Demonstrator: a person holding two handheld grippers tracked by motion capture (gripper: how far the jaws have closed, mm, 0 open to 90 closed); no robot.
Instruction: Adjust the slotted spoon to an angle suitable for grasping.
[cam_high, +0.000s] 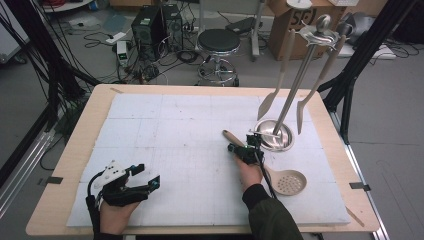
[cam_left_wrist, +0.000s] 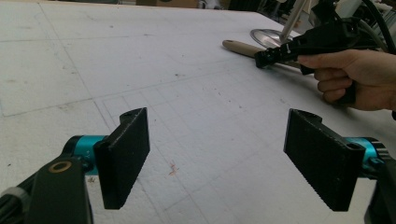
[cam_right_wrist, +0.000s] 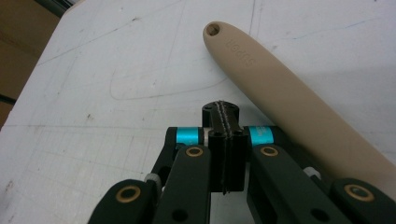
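The slotted spoon (cam_high: 280, 175) lies flat on the white foam board (cam_high: 165, 125), its long, smooth beige handle (cam_right_wrist: 289, 98) pointing away from me, with a small round hole at the tip. Its round perforated bowl rests near the shiny metal base of the utensil stand (cam_high: 274, 135). My right gripper (cam_right_wrist: 223, 112) sits just beside the handle, its black jaws pressed together with nothing between them. My left gripper (cam_left_wrist: 217, 158) rests well apart over the grainy foam, and its flat ribbed pads (cam_left_wrist: 123, 156) stand wide apart.
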